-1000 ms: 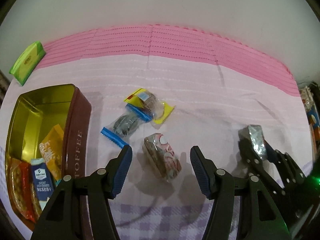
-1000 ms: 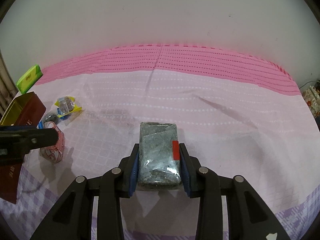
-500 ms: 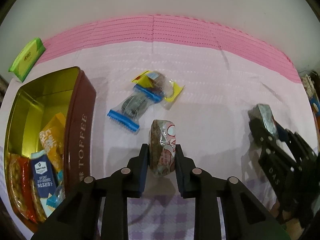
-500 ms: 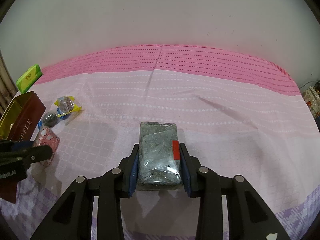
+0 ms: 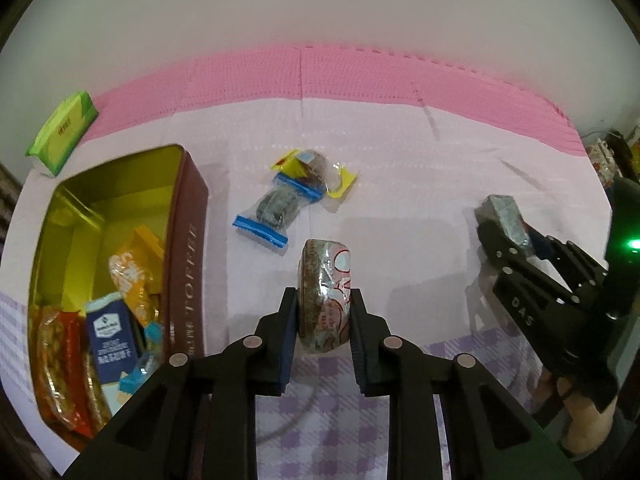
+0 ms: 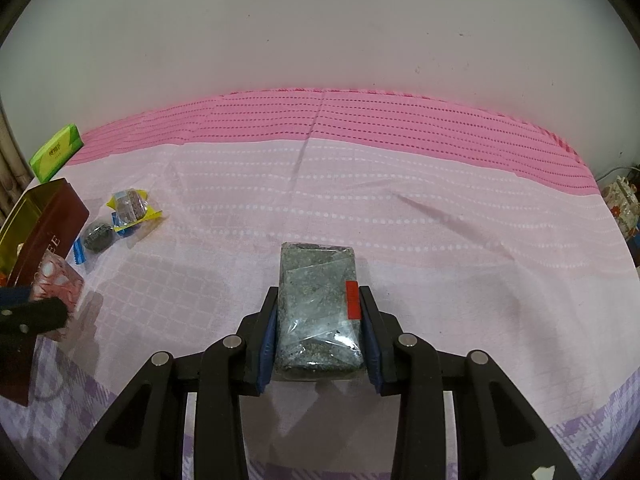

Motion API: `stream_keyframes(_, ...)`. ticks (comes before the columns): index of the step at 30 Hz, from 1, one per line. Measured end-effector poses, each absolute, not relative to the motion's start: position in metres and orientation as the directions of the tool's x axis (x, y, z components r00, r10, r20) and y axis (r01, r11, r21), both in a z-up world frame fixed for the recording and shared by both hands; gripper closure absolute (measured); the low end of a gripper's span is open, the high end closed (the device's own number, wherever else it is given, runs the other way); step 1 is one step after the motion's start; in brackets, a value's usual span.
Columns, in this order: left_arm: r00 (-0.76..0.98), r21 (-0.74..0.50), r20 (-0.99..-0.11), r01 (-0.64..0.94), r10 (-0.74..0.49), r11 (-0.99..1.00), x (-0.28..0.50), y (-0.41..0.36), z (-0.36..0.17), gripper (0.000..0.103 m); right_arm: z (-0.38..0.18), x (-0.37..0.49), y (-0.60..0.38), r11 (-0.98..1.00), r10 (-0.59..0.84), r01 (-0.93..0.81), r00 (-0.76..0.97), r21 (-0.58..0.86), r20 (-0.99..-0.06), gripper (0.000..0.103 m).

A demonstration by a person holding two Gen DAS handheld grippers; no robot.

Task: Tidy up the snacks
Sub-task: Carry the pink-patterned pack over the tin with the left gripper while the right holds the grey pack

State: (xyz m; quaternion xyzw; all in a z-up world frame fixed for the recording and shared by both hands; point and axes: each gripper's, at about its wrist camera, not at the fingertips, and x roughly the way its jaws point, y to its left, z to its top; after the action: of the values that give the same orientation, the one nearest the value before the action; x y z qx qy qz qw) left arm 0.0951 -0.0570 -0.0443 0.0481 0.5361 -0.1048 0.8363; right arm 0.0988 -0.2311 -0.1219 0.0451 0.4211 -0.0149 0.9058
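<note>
Left wrist view: the left gripper (image 5: 323, 320) is clenched on a round cake in a pink-and-white wrapper (image 5: 325, 294), gripped across its thin faces so that it stands on edge between the blue pads; this narrow hold suits lowering it into a crowded container. To the left, close by, the open toffee tin (image 5: 192, 240) lies with its gold interior up, and several wrapped snacks are already packed at its near end, so the far end is judged the likely free space. Beyond the cake, a blue-sealed dark biscuit packet (image 5: 276, 210) and a yellow-edged packet (image 5: 316, 168) lie touching on the pink tablecloth (image 5: 400, 184), not yet collected. A green tissue pack (image 5: 62, 134) sits at the far left, apart from the snacks.

Right wrist view: the right gripper (image 6: 318, 328) is closed on a grey rectangular bar in clear wrap (image 6: 318, 308), held by its long sides, over bare cloth, probably waiting its turn for the tin.
</note>
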Motion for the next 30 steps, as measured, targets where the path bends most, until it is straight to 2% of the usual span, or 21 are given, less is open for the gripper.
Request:
stream_keyframes(8,0.469,-0.017,-0.876,0.203,-0.113,0.979,0.097,-0.029,-0.013,0.078,-0.122,0.099,-0.230,0.996,0.008,0.065,0.644,0.065,-0.765,0.069)
stream_keyframes(16,0.514,0.053,-0.857,0.098,-0.005,0.994,0.123,0.035,-0.001,0.078,-0.123,0.099,-0.231,0.996,0.007,0.065,0.645,0.064,-0.764,0.069)
stream_keyframes(22,0.506,0.135,-0.856,0.033,0.100,0.990,0.145,0.080,-0.013,0.078,-0.123,0.099,-0.231,0.996,0.004,0.065,0.644,0.059,-0.765,0.069)
stream_keyframes(30,0.451,0.164,-0.882,0.013,0.141,0.986,0.158,0.113,-0.039,0.078,-0.124,0.099,-0.231,0.996,0.003,0.065,0.645,0.059,-0.764,0.069)
